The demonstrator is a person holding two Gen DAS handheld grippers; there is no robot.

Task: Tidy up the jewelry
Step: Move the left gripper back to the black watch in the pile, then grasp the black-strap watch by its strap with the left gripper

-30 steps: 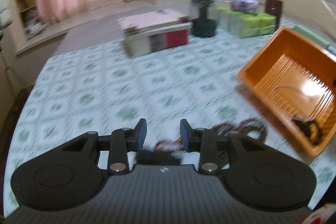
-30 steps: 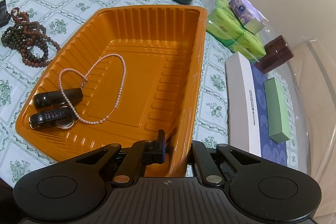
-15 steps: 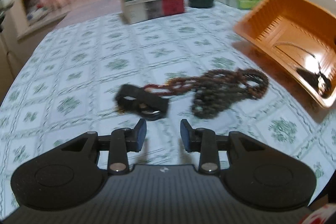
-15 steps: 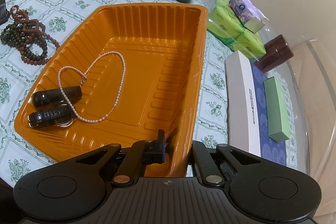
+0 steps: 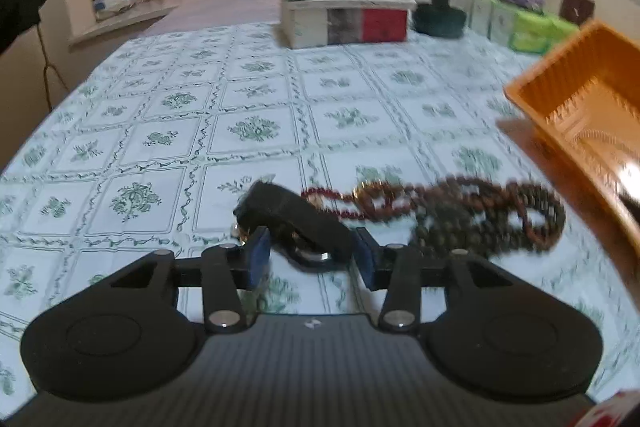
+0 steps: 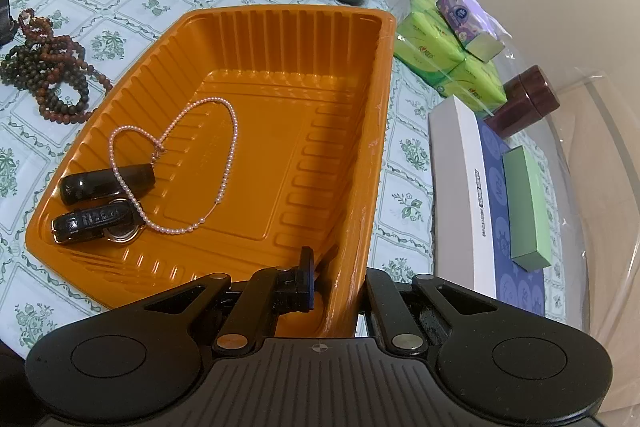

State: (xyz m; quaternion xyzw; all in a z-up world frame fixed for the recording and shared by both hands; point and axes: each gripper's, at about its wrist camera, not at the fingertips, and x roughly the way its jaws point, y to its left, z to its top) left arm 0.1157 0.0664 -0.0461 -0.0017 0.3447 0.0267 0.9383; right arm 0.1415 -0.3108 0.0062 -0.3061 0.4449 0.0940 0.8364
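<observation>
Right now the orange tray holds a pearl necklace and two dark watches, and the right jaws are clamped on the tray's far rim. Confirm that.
Wrong in one respect: the right gripper is clamped on the near rim of the orange tray, the rim closest to the camera, not the far one. The right wrist view shows it. The pearl necklace and two dark watches do lie inside.

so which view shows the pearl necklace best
The right wrist view: the pearl necklace lies fully visible in the orange tray, draped over a black watch. In the left wrist view the tray is cut off at the edge and blurred, so no necklace can be made out.
</observation>
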